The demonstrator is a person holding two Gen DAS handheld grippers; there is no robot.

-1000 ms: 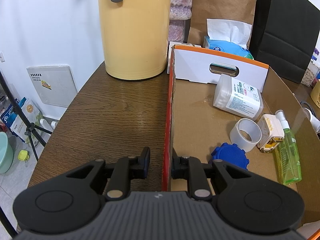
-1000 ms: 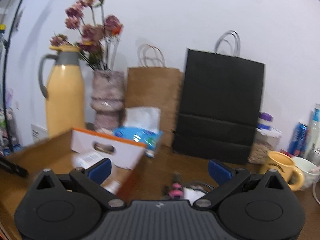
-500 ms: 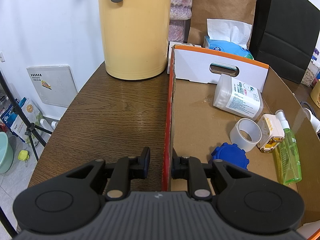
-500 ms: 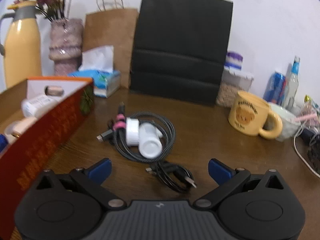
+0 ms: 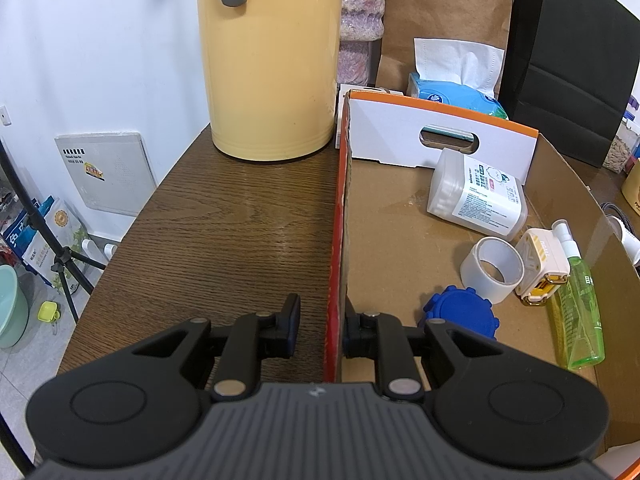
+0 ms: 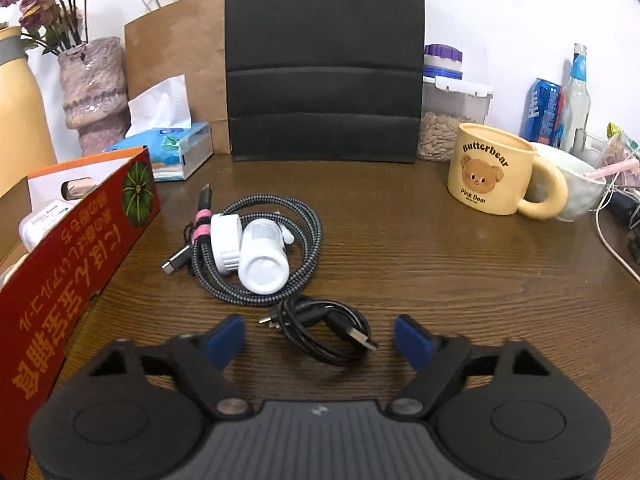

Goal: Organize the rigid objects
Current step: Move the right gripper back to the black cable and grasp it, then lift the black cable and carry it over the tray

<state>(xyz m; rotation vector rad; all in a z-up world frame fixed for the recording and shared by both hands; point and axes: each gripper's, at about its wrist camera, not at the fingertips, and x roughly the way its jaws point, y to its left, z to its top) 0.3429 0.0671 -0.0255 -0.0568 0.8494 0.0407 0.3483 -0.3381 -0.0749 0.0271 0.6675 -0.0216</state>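
While your left gripper [image 5: 318, 322] pinches the open cardboard box's red wall [image 5: 336, 216] to steady it | your right gripper [image 6: 319, 334], jaws just narrowing yet empty, straddles the black USB cable [image 6: 320, 330] | white plastic bottle [image 6: 262, 260] waits just beyond.

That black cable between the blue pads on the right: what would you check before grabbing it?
1. Black cable lies between the right hand-held gripper's fingers: ok.
2. Pads free of it: ok; the jaws have just been closing, with a gap left on both sides.
3. Nothing else in the bite: ok; the white bottle and braided cable lie farther off.
4. Box held steady: ok; the left hand-held gripper is shut on the cardboard box wall.
5. Room in the box: ok; bare floor near the blue lid.
6. Whether a loose cable belongs with rigid things: cannot tell.
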